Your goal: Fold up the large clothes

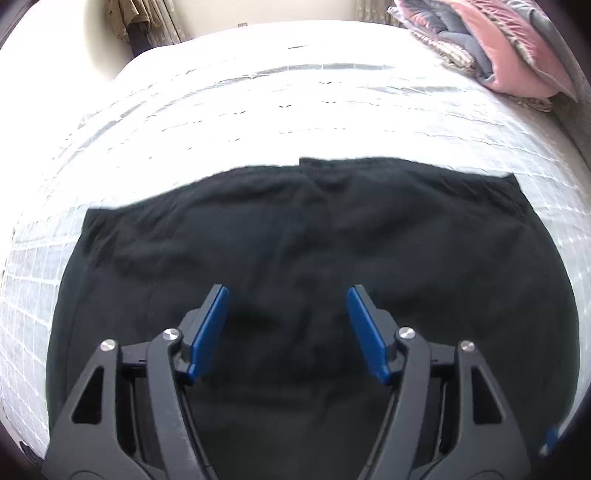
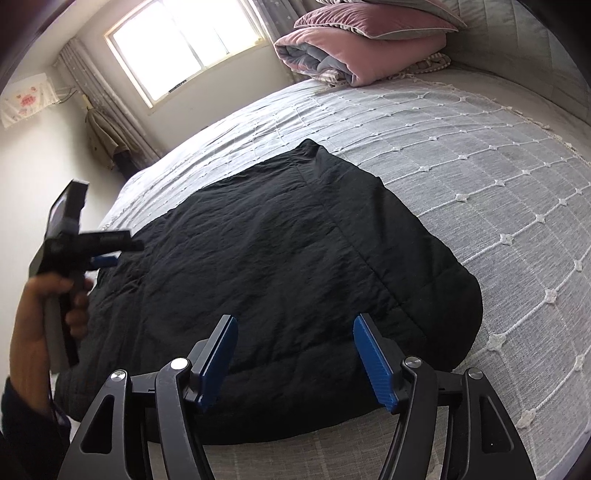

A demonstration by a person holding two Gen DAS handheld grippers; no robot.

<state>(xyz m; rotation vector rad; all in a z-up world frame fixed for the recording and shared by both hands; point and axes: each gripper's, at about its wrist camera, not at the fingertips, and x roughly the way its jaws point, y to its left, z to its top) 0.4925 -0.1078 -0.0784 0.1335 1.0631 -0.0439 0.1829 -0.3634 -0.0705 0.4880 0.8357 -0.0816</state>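
A large black quilted garment [image 1: 295,240] lies spread flat on the bed, its far edge straight across the left wrist view. My left gripper [image 1: 288,291] hovers over its middle, blue pads wide apart and nothing between them. In the right wrist view the same garment [image 2: 277,240] reaches from the near edge toward the window, with a rounded fold at its right side. My right gripper [image 2: 295,319] is open above the garment's near edge and holds nothing. The left gripper [image 2: 99,258] shows at the far left, held by a hand [image 2: 44,325] above the garment's left edge.
The bed cover [image 2: 480,166] is pale grey with a stitched grid. A folded pink and grey quilt [image 2: 351,55] and a pillow [image 2: 369,22] are stacked at the head of the bed. A bright window [image 2: 184,37] and curtains stand beyond the bed's far side.
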